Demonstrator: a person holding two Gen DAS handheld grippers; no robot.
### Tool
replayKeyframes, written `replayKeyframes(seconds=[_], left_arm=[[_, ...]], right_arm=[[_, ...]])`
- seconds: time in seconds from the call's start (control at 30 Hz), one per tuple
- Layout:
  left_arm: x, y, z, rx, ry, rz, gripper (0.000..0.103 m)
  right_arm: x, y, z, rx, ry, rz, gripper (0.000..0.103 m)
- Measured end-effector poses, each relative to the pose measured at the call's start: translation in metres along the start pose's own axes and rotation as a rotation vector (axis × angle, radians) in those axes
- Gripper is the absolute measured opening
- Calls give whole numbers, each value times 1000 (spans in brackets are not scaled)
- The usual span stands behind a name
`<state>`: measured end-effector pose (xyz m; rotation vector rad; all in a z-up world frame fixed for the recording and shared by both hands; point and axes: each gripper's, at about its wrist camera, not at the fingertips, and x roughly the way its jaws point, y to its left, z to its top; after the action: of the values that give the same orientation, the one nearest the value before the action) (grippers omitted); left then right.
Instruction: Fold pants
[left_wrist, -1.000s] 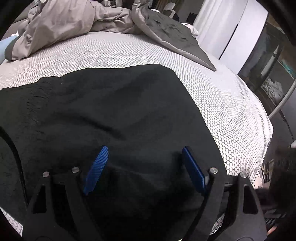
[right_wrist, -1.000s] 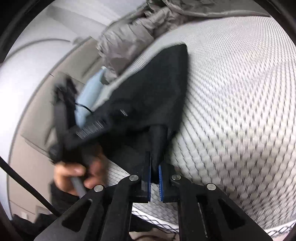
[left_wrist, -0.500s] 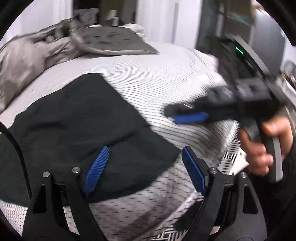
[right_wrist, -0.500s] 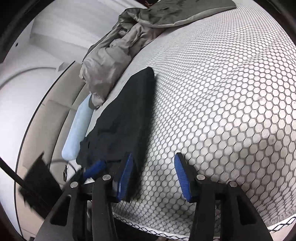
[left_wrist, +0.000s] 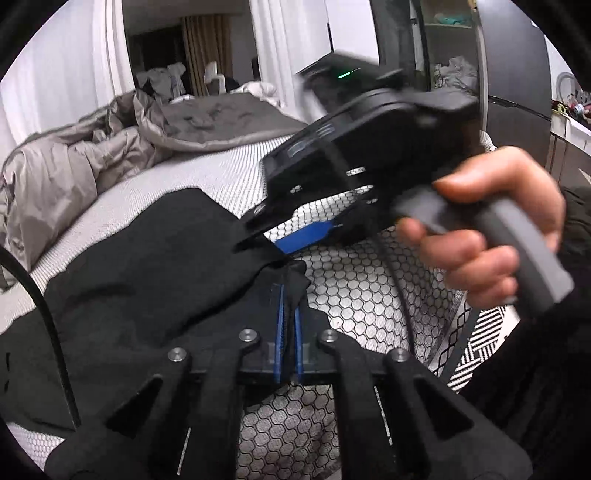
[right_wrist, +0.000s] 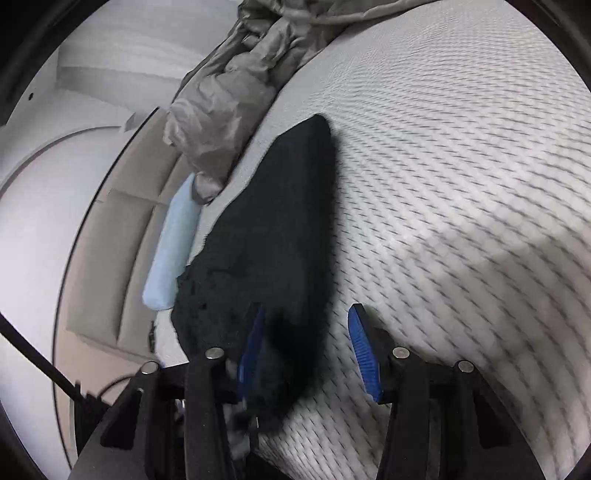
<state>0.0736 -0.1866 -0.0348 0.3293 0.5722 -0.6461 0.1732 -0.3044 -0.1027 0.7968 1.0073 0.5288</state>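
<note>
Now the bed (left_wrist: 221, 173), with its honeycomb-patterned cover, carries the black pants (left_wrist: 147, 273) spread flat near its front edge, a rumpled grey duvet (left_wrist: 74, 166) heaped well behind them. A second ago the left hand-held gripper (left_wrist: 289, 295) stood wide apart over the middle of the fabric; it has since swung to the garment's corner and snapped together, clamped on the pants' edge. The right hand-held gripper (right_wrist: 306, 350), which was pinched on that same edge a second ago, has let go; its jaws are closing again, with the dark hem lying between them but, as far as can be seen, not yet pressed. The person's hand (left_wrist: 491, 229) steers it in beside the left one. Judging from this, both corners of one end are being taken up, ready to carry it over for a fold.
</note>
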Motion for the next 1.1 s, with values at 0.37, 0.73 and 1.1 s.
replayKeyframes(seconds=[0.37,0.73,1.1], left_arm=[[-27,-17,-15,91,16,-5,1],[-23,-4,-7,-2,24,-99,22],[-40,94,1,-390,-36,-14,76]], right_arm=[[15,-9,26,40,-35,79,7],[-13,-11,13,41,-60,3,50],[-31,-3,-54,8,13,105,50]])
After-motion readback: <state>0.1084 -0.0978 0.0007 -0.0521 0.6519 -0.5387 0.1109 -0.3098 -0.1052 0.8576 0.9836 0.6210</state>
